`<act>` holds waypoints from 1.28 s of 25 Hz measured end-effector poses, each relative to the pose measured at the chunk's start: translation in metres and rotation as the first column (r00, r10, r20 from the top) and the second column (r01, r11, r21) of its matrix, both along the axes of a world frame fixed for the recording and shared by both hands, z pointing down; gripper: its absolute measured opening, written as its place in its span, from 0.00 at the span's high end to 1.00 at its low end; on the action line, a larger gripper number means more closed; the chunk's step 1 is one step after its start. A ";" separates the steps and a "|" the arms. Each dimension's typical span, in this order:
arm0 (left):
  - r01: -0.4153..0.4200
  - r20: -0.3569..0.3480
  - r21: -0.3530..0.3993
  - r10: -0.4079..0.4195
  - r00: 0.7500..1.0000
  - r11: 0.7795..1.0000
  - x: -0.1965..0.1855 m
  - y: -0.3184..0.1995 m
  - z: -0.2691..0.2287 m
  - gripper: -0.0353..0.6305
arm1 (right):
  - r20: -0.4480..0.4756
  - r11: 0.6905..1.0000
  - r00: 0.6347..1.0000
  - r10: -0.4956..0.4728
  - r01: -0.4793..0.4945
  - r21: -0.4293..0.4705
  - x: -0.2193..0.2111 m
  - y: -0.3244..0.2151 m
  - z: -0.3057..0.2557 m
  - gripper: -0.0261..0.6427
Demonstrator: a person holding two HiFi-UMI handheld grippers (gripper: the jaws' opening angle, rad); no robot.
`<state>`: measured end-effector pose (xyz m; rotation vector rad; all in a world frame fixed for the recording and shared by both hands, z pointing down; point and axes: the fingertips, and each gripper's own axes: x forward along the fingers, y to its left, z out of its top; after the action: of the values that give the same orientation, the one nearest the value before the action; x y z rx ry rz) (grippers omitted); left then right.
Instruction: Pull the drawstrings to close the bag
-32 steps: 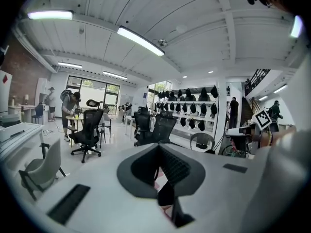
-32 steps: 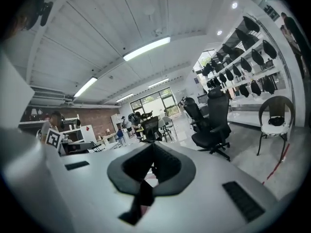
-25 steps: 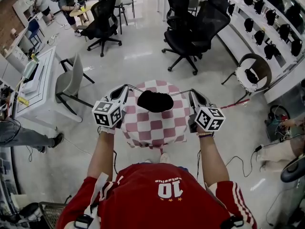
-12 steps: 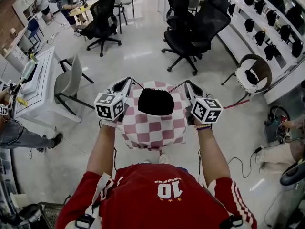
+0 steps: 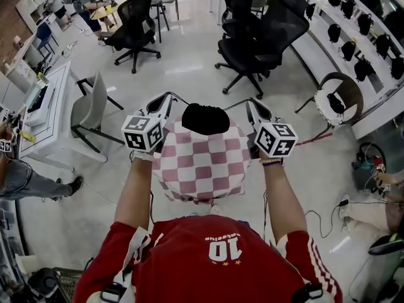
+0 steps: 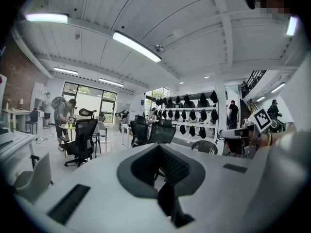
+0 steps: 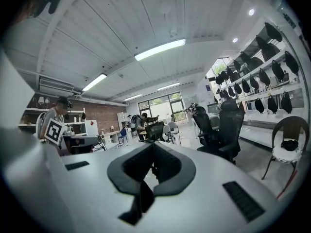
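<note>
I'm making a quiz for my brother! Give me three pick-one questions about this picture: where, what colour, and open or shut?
1. Where is the checked drawstring bag? A on a chair; B hanging between the left gripper and right gripper; C on a desk.
2. What colours are its squares? A red and white; B blue and yellow; C green and black.
3. How are the grippers' jaws? A both wide open; B both shut on a drawstring; C one open.
Answers: B, it hangs from both; A, the head view shows it; B, each gripper view shows jaws together on its drawstring.
</note>
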<state>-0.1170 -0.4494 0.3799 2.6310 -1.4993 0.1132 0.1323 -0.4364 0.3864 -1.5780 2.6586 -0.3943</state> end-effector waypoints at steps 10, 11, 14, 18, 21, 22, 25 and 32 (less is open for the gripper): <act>-0.015 0.041 -0.123 0.020 0.999 0.992 -0.011 0.011 0.078 0.94 | -0.045 0.991 0.998 -0.033 0.027 -0.131 -0.004 0.012 0.076 0.94; -0.017 0.042 -0.136 0.023 0.999 0.991 -0.012 0.015 0.086 0.94 | -0.050 0.989 0.998 -0.035 0.028 -0.145 -0.005 0.016 0.083 0.94; -0.026 0.049 -0.172 0.034 0.998 0.985 -0.016 0.030 0.107 0.94 | -0.070 0.983 0.997 -0.039 0.026 -0.180 -0.006 0.028 0.103 0.94; -0.030 0.065 -0.220 0.045 0.997 0.975 -0.024 0.053 0.131 0.94 | -0.091 0.975 0.995 -0.042 0.021 -0.223 -0.008 0.052 0.125 0.94; -0.033 0.078 -0.258 0.055 0.995 0.966 -0.032 0.071 0.151 0.94 | -0.095 0.967 0.994 -0.046 0.021 -0.255 -0.014 0.073 0.144 0.94; -0.034 0.077 -0.271 0.057 0.995 0.962 -0.035 0.078 0.158 0.93 | -0.096 0.964 0.994 -0.046 0.019 -0.265 -0.015 0.080 0.151 0.94; -0.038 0.087 -0.309 0.068 0.994 0.950 -0.041 0.096 0.177 0.93 | -0.105 0.955 0.994 -0.036 0.003 -0.298 -0.017 0.099 0.168 0.94; -0.057 0.072 -0.394 0.093 0.993 0.917 -0.055 0.143 0.217 0.93 | -0.121 0.927 0.993 -0.005 -0.041 -0.372 -0.023 0.142 0.206 0.94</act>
<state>-0.1722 -0.3064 0.5973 2.3824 -1.2411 0.4914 0.1096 -0.2949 0.5928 -1.7688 2.7806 -0.8812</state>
